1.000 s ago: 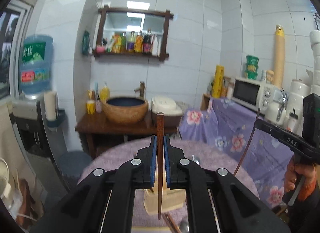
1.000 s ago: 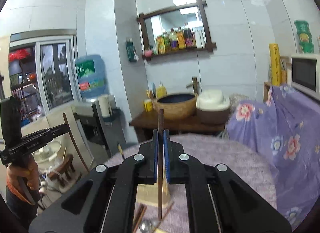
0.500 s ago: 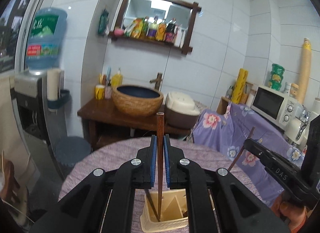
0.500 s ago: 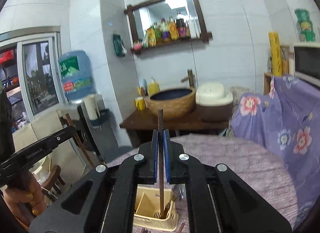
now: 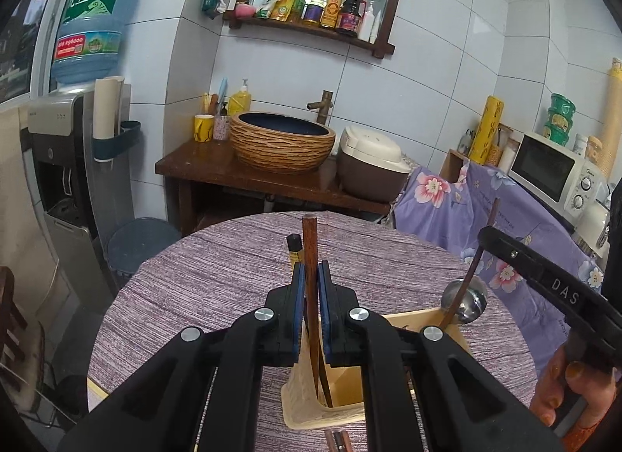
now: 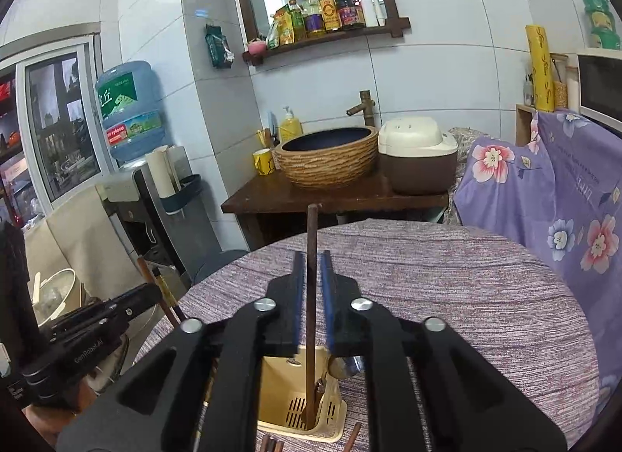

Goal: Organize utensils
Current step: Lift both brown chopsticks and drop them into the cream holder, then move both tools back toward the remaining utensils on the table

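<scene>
A cream plastic utensil holder (image 5: 342,407) stands on the round purple table; it also shows in the right wrist view (image 6: 299,409). My left gripper (image 5: 310,281) holds a brown chopstick (image 5: 310,242) upright, its lower end inside the holder. A small gap shows on each side of the stick. My right gripper (image 6: 310,273) has its jaws slightly parted around another brown chopstick (image 6: 311,242) that stands in the holder. A metal spoon (image 5: 464,300) stands in the holder. The right gripper also shows in the left wrist view (image 5: 493,236).
Loose brown utensils (image 6: 272,444) lie on the purple tablecloth (image 6: 447,281) in front of the holder. Behind the table stand a wooden stand with a woven basin (image 5: 282,145), a rice cooker (image 5: 369,164), a water dispenser (image 5: 66,149) and a flower-cloth counter with a microwave (image 5: 552,168).
Both grippers have moved down, lowering their chopsticks into the holder. The jaws of both now stand a little wider around the sticks than half a second ago.
</scene>
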Motion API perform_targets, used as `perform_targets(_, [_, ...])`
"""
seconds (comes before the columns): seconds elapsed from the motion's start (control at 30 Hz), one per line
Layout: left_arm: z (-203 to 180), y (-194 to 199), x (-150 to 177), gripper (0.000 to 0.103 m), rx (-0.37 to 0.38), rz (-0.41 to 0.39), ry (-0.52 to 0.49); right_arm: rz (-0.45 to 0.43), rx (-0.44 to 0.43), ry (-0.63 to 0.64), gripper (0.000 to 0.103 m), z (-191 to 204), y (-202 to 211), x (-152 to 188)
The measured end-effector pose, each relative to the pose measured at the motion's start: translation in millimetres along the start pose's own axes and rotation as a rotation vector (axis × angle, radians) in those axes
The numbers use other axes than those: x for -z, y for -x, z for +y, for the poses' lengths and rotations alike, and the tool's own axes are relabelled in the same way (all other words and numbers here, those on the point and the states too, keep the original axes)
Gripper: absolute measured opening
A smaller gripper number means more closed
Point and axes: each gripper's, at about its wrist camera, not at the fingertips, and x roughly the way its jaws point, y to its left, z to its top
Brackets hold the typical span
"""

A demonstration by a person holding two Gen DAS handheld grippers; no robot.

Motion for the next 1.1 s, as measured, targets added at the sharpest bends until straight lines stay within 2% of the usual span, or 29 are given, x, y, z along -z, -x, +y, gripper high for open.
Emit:
perform_targets(0.03, [0, 1, 1, 0.011, 0.009, 0.005, 0.004, -0.012, -0.001, -0.009, 0.062, -1, 3, 2])
perform_targets(0.07, [0, 3, 2, 0.02, 0.016, 0.006, 0.005, -0.036, 0.006, -0.012, 0.066, -2, 8, 4])
perform_targets(0.2, [1, 19, 11, 0.061, 0.013, -0.025, 0.002, -0.06, 0.01, 0.004, 0.066, 0, 28, 13])
perform_targets(0.23, [0, 26, 16, 0.066, 0.016, -0.034, -0.002, -0.059, 0.01, 0.002, 0.066, -1, 33, 16])
perform_targets(0.3, [-1, 36, 27, 0.084, 0.005, -0.044, -0.015, -0.056, 0.02, 0.012, 0.068, -2, 45, 27])
perform_targets(0.4, [-2, 49, 50, 0.093, -0.024, -0.031, -0.044, -0.054, 0.054, 0.05, 0.076, -3, 66, 50])
perform_targets(0.47, [-1, 52, 68, 0.096, -0.038, 0.008, -0.059, -0.035, 0.079, 0.077, 0.078, -5, 77, 70])
perform_targets(0.6, [2, 54, 106, 0.096, -0.073, 0.087, -0.079, 0.027, 0.113, 0.098, 0.082, -11, 88, 108])
perform_targets(0.77, [3, 50, 152, 0.096, -0.112, 0.182, -0.085, 0.123, 0.198, 0.133, 0.082, -17, 90, 160])
perform_targets(0.93, [-4, 48, 187, 0.086, -0.079, 0.264, -0.082, 0.222, 0.209, 0.097, 0.082, -29, 87, 204])
perform_targets(1.1, [-15, 44, 211, 0.068, -0.057, 0.324, -0.105, 0.274, 0.209, 0.058, 0.082, -35, 88, 227])
